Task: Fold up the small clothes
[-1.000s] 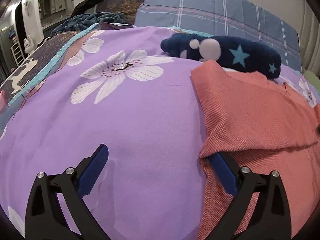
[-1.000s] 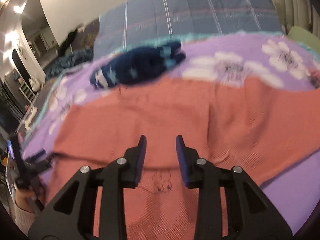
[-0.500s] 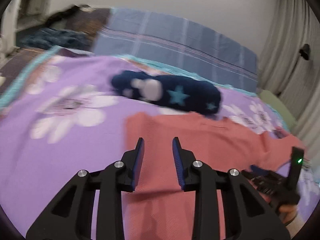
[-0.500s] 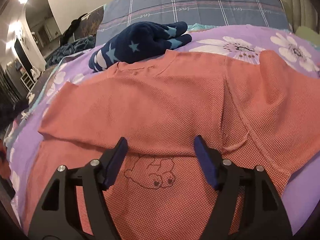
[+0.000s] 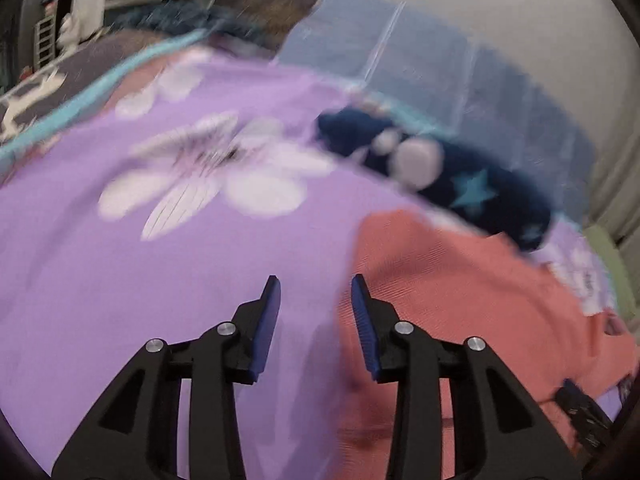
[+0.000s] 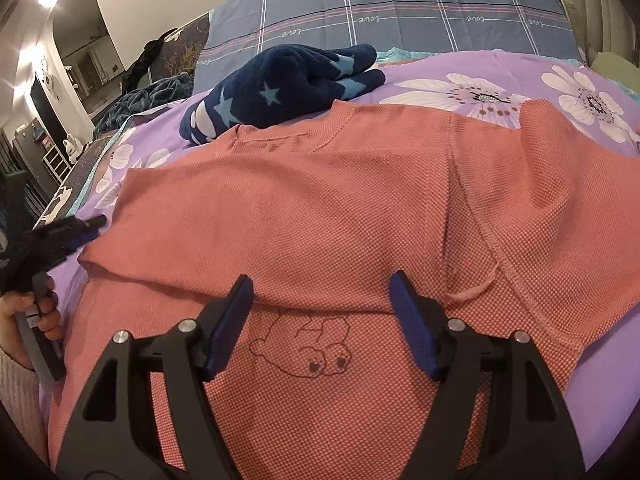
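Your right gripper point(image 6: 322, 304) hangs with jaws spread wide and empty, over the bear outline point(image 6: 308, 348) stitched on the coral knit top point(image 6: 320, 208). Your left gripper point(image 5: 316, 312) has just been opening a little, its jaws part-open with nothing between them, at the top's left edge over the purple floral bedspread point(image 5: 120, 280). One fold looks done: an upper layer lies across the body. The right sleeve still lies spread out, so further folds remain. A navy star-print garment point(image 6: 288, 84) touches the collar and could snag.
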### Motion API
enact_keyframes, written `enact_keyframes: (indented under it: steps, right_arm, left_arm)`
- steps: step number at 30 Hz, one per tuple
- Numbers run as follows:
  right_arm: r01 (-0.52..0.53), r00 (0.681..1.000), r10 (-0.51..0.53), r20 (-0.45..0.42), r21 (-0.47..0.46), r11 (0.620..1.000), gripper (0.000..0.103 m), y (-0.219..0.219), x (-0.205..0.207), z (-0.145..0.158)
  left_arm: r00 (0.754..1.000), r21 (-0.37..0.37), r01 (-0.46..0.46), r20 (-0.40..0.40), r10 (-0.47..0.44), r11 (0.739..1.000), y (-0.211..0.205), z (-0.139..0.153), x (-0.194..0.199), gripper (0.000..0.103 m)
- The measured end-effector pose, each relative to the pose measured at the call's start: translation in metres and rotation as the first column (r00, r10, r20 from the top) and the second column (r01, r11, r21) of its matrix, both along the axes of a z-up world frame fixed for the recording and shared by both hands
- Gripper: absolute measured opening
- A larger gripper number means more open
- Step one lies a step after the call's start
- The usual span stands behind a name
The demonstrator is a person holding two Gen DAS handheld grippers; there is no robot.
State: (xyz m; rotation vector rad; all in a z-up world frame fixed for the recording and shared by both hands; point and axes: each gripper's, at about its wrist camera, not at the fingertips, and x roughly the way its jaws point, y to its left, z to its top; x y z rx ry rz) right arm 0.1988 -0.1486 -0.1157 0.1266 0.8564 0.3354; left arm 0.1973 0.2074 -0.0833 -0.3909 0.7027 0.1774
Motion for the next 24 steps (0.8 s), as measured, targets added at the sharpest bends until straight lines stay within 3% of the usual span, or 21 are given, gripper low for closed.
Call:
enact_keyframes:
  steps: [2,5,8,11,12,14,16,18,20,22,24]
  right_arm:
    - [0.0,1.0,0.0,0.0,-0.003,1.0,0.072,0.001,0.0,0.0]
    - [-0.001,1.0,0.001,0.001,-0.006,1.0,0.072,0.001,0.0,0.0]
    - [-0.001,1.0,0.001,0.002,-0.002,1.0,0.072,0.001,0.0,0.0]
    - [0.009,1.0,-0.009,0.002,0.025,1.0,0.072,-0.005,-0.002,0.005]
    - [0.02,1.0,-0.02,-0.001,0.03,0.999,0.065,-0.011,-0.004,0.01]
    - [0.07,0.997,-0.071,0.021,0.043,0.997,0.043,-0.038,-0.007,0.031]
    - [0.149,0.986,-0.155,0.061,0.093,0.984,0.036,-0.082,-0.01,0.06]
    - [0.258,0.956,-0.274,0.107,0.144,0.955,0.036,-0.137,-0.013,0.091]
    - [0.38,0.904,-0.407,0.133,0.191,0.905,0.037,-0.202,-0.016,0.117]
    - [0.516,0.828,-0.551,0.105,0.242,0.822,0.041,-0.275,-0.021,0.13]
    - [0.616,0.765,-0.644,-0.011,0.307,0.726,0.041,-0.34,-0.025,0.119]
  left_arm:
    - [0.997,0.006,0.067,0.037,-0.068,0.998,-0.019,0.012,0.002,0.037]
    - [0.987,0.041,0.158,0.025,-0.159,0.987,-0.052,0.011,0.014,0.042]
    - [0.968,0.034,0.223,-0.129,-0.217,0.974,-0.08,-0.028,0.039,0.06]
    - [0.955,0.157,0.273,-0.164,-0.248,0.949,-0.106,-0.029,0.041,0.078]
    - [0.953,0.178,0.276,-0.178,-0.245,0.945,-0.11,-0.031,0.042,0.078]
    - [0.953,0.179,0.276,-0.178,-0.244,0.944,-0.111,-0.03,0.042,0.078]
    - [0.953,0.171,0.277,-0.173,-0.247,0.946,-0.111,-0.029,0.041,0.078]
    - [0.953,0.166,0.277,-0.172,-0.249,0.946,-0.108,-0.03,0.041,0.078]
    - [0.953,0.175,0.277,-0.175,-0.247,0.945,-0.11,-0.028,0.04,0.078]
    - [0.953,0.184,0.276,-0.177,-0.244,0.943,-0.106,-0.03,0.041,0.08]
    - [0.953,0.187,0.276,-0.179,-0.243,0.943,-0.104,-0.033,0.043,0.081]
